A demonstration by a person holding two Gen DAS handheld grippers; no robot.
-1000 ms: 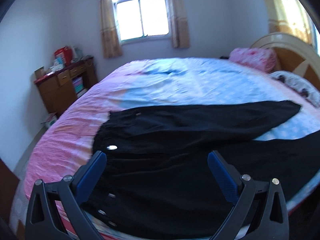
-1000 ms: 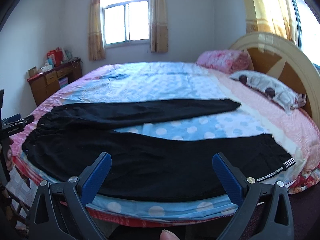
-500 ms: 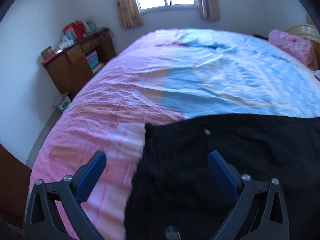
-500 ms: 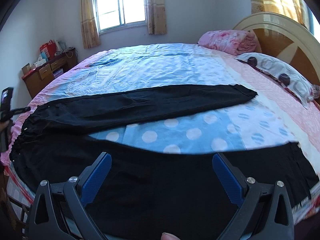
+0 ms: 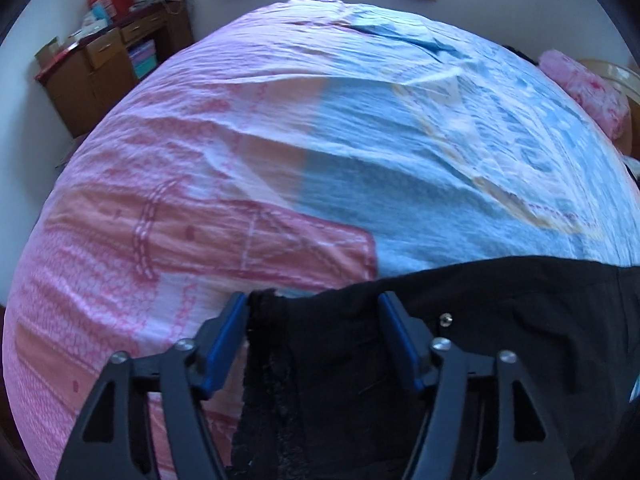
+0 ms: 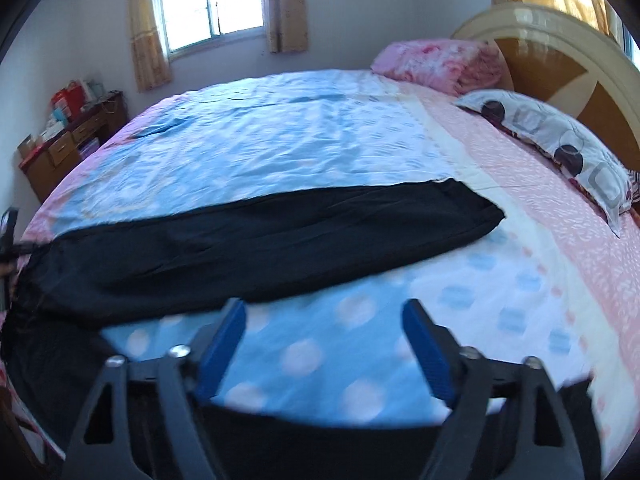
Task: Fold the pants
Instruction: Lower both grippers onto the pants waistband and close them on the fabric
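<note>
left hand-held gripper: jaws have just been closing, now at a middling gap; blue pads straddle the bunched waistband corner of the pants; fabric fills the gap and meets the left pad, but a firm pinch cannot be told
right hand-held gripper: jaws have just been closing, gap fairly wide; only bedsheet shows between the pads, nothing gripped; near pant leg lies under the gripper body at the bottom of the view
pants: black, spread lengthwise on the bed near its front edge; waist toward the foot-end corner, legs run toward the headboard end
far leg: flat, slightly wrinkled, cuff ends near the cream stripe of the sheet, short of the pillows
near leg: dark strip along the front edge, mostly hidden by the right hand-held gripper
waistband: gathered, elastic look, lifted a little between the left pads; small metal snap just beside the right pad
bed: sheet is pink at the foot end, blue in the middle with pale dots, pink-and-cream strip toward the headboard; wrinkled
headboard: cream arch with brown panels, at the right end
pillows: pink floral one at the far head corner, grey one with dark circles beside it nearer the front
cabinet: brown wood, drawers, against the wall past the foot end, clutter on top incl. a red bag
window: bright, tan curtains each side
</note>
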